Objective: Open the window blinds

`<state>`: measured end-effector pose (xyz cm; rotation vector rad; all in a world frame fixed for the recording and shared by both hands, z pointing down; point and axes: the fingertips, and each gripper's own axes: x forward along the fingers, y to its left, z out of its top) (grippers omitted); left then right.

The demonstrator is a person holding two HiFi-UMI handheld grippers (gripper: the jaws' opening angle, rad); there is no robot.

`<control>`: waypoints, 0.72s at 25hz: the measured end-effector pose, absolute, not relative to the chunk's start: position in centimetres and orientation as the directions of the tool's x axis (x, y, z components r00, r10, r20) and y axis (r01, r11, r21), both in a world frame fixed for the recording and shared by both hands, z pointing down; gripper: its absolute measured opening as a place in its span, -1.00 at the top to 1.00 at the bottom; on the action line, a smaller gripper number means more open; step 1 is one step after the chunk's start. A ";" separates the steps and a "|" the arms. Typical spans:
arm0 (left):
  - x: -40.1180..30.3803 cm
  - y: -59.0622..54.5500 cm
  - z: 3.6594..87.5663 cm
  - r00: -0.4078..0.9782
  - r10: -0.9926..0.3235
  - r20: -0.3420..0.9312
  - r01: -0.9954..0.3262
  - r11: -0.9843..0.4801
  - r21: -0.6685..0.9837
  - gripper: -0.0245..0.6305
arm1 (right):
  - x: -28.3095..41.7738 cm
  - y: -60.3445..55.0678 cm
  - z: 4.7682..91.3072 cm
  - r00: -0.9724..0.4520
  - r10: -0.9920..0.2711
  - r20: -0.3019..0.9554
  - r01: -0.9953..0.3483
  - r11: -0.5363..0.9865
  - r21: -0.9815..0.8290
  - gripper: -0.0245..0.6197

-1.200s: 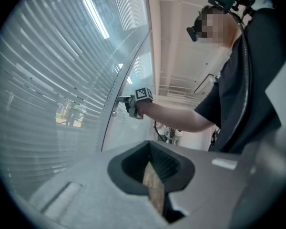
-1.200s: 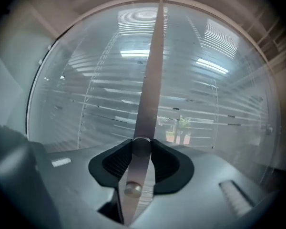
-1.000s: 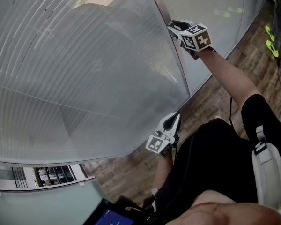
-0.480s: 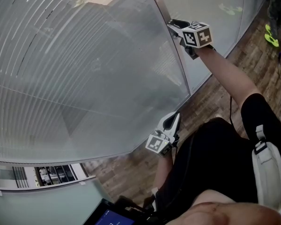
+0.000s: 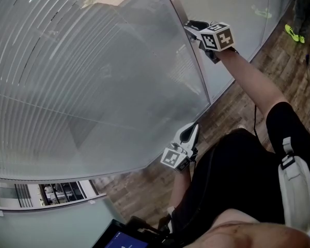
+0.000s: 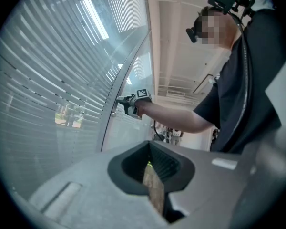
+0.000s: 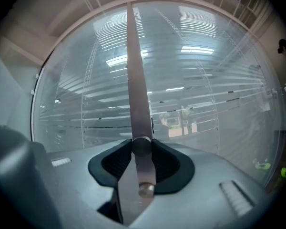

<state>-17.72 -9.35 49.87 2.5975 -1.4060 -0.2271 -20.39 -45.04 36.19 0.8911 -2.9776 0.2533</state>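
The pale grey horizontal-slat window blinds (image 5: pixel 93 87) fill the head view from about 8 o'clock round to 12 o'clock. They look to lie behind a glass pane. Along the pane's edge runs a flat vertical metal strip (image 7: pixel 136 70), and on it sits a small round metal knob (image 7: pixel 142 146).

The right gripper (image 5: pixel 191 28), up at 1 o'clock in the head view, has its fingers closed on that knob, one dark ribbed pad on each side. The left gripper (image 5: pixel 192 130) hangs just past centre toward 5 o'clock. Its fingers stand narrowly apart with nothing between them, only wooden floor showing through the gap.

The slats are probably thin, light and easily bent, so they are no place to grip, even if they could be reached. The knob is the place to take hold. It is hard, smooth and small, and likely to slip from a loose pinch, so a square grip across its barrel, close to the strip, suits it best. Whether it turns or slides along the strip cannot be told. The mechanism should move under light, steady force, and jerking it risks jamming the slats.
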 end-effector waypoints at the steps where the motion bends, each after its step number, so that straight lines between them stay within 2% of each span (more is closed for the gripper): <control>1: -17.7 -9.4 49.9 0.541 -0.840 -0.049 -0.812 -0.537 0.230 0.92 | -20.4 -44.9 36.2 -0.842 -0.534 0.078 -0.540 0.831 -0.132 0.51; 3: -17.7 -9.4 49.9 0.541 -0.840 -0.046 -0.812 -0.536 0.231 0.92 | -20.1 -44.7 36.0 -0.842 -0.532 0.087 -0.538 0.840 -0.074 0.36; 7: -17.8 -9.6 49.8 0.545 -0.837 -0.047 -0.811 -0.541 0.222 0.92 | -19.1 -43.9 35.1 -0.818 -0.566 0.097 -0.542 0.817 0.195 0.35; 12: -17.0 -9.7 50.4 0.560 -0.827 -0.046 -0.799 -0.554 0.236 0.92 | -18.6 -42.5 34.1 -0.800 -0.591 0.103 -0.496 0.748 0.441 0.35; 15: -16.9 -10.0 50.4 0.570 -0.821 -0.041 -0.794 -0.563 0.232 0.92 | -18.8 -41.7 33.6 -0.756 -0.645 0.110 -0.388 0.577 0.719 0.33; 18: -16.7 -10.3 50.4 0.579 -0.815 -0.041 -0.789 -0.572 0.224 0.92 | -19.2 -41.3 34.5 -0.726 -0.679 0.110 -0.200 0.361 0.911 0.33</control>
